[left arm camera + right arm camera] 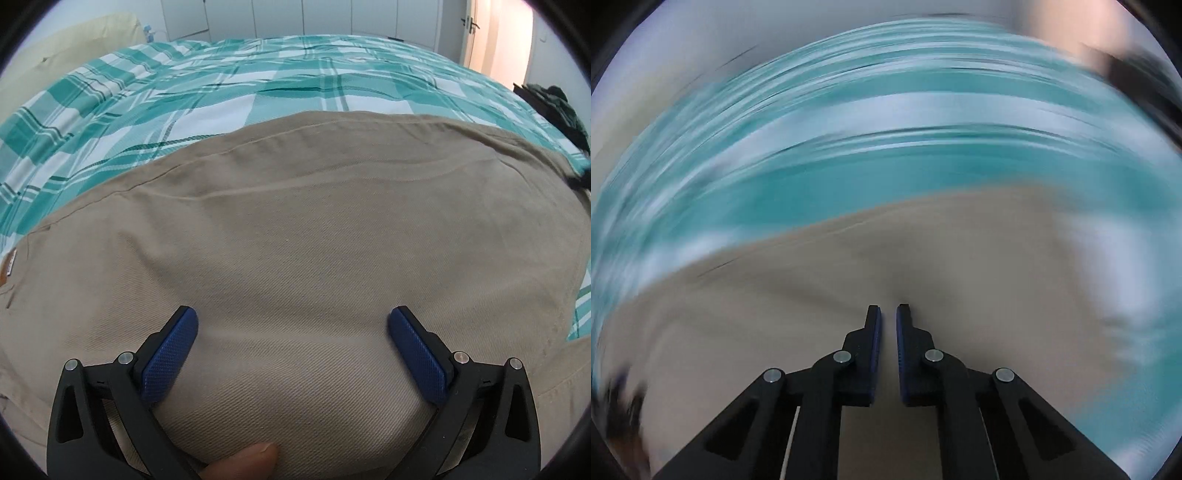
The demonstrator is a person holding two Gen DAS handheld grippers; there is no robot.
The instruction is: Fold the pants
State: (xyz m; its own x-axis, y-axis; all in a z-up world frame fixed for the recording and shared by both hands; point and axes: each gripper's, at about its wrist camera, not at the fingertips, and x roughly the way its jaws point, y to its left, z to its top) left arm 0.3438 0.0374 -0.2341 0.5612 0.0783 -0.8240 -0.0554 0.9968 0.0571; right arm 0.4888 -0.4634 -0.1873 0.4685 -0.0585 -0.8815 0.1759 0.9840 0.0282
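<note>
A: Ok, quick pass. Where are the pants [295,240]?

B: Flat on the bed, on top of the teal-and-white check bedspread [221,85]. Khaki, spread wide, seam running along the far edge. Small label at the left edge.

A: Left gripper [291,317]?

B: Jaws wide apart, blue pads [168,354] angled down over the fabric, nothing between them but flat cloth. A fingertip [255,458] shows at the bottom edge.

A: Right gripper [888,314]?

B: Jaws nearly together, just a thin slit between. Fabric puckers right at the tips, so it looks pinched, but the right wrist view is badly blurred. Pants under it, bedspread behind, all smeared.

A: Other stuff?

B: Dark clothes [561,107] at the bed's far right, door beyond.
</note>
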